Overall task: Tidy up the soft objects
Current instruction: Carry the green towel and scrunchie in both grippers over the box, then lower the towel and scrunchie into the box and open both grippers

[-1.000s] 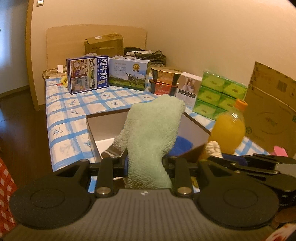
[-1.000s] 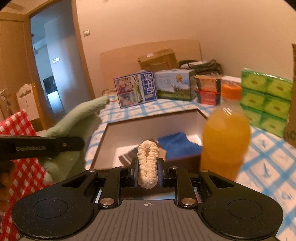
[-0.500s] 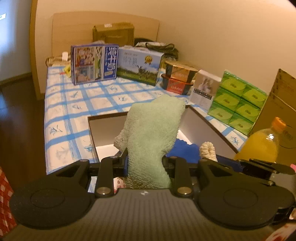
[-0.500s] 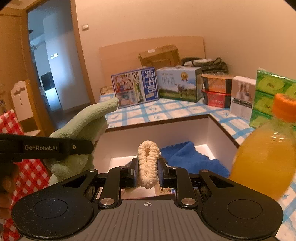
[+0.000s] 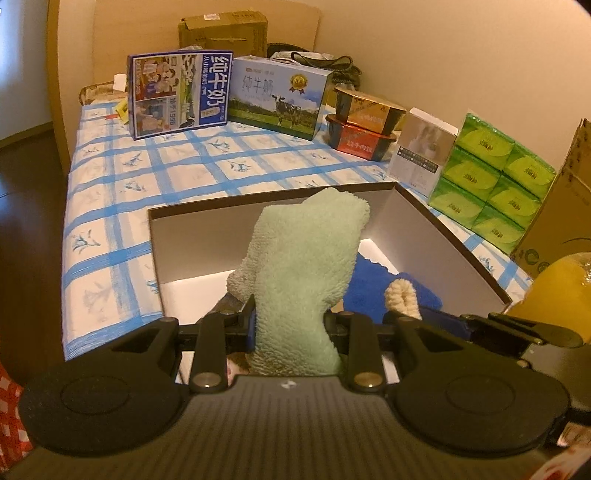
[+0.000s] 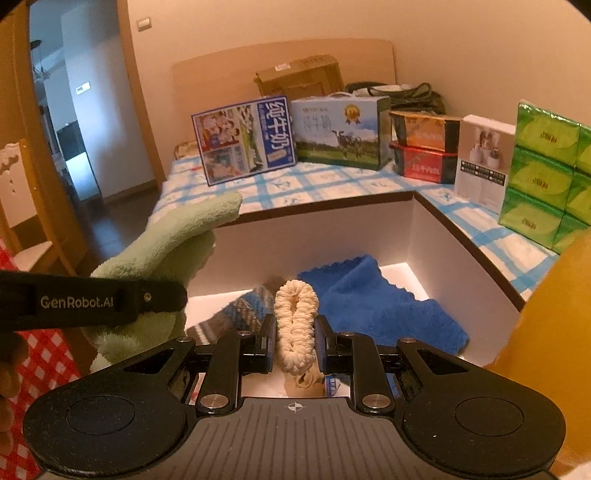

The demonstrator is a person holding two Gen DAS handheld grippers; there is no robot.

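Right wrist view alone: plaid, perhaps sock (image 6: 240,314) in box (image 6: 458,236); hand-held grippers pinching green towel (image 5: 303,266), cream scrunchie (image 6: 295,317).

Warm yellowish light fills the room. Ahead of the hand-held grippers, a plain cream wall (image 6: 461,40) rises behind a pale wooden board (image 5: 110,33) that leans against it at the far end of the surface (image 5: 110,184), which wears a blue-and-white checked cloth. Off to the left the dark wooden floor (image 5: 22,192) runs away. In the right wrist view a wooden door frame (image 6: 136,122) stands far left, opening onto a dimmer, bluish room (image 6: 74,110). Nearer left, a pale carved chair back (image 6: 11,177) shows.
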